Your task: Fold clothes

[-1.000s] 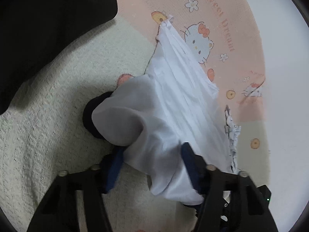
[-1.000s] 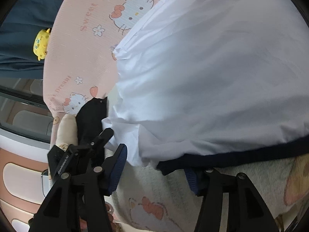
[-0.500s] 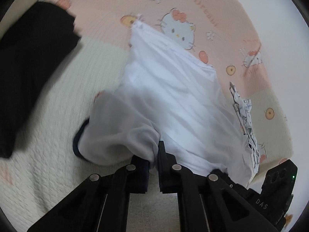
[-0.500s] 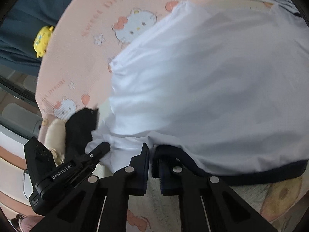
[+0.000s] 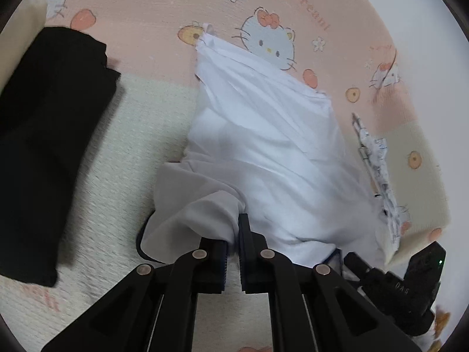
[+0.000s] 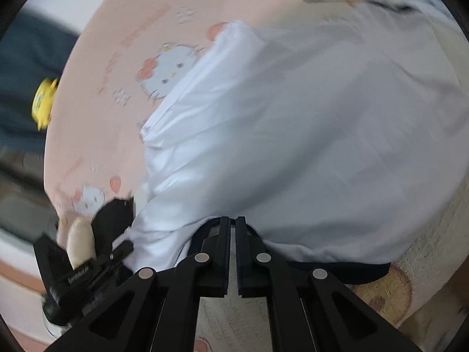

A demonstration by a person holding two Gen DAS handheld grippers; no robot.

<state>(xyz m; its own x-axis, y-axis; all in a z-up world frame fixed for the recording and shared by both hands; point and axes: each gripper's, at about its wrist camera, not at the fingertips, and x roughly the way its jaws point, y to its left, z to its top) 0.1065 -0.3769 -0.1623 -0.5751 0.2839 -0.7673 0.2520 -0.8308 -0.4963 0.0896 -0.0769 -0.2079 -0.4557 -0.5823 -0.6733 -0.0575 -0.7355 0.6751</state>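
Note:
A white garment (image 5: pixel 263 146) with a navy hem lies spread on the bed, its far corner out on the pink part of the blanket. My left gripper (image 5: pixel 236 230) is shut on a bunched white fold at the garment's near left edge and holds it a little off the bed. In the right wrist view the same white garment (image 6: pixel 307 146) fills the middle. My right gripper (image 6: pixel 232 226) is shut on the navy hem (image 6: pixel 337 267) at the near edge. Each gripper's black body shows at the edge of the other's view.
The bed has a pink cartoon-cat blanket (image 5: pixel 146 14) with a cream textured part (image 5: pixel 117 152). A folded black garment (image 5: pixel 49 146) lies to the left. A crumpled patterned garment (image 5: pixel 378 173) lies to the right. A yellow toy (image 6: pixel 44 102) sits beyond the bed's far left edge.
Both grippers stood open around the garment's near edge and have closed on it. The left one has lifted its fold and rolled; the right one has slid along the hem.

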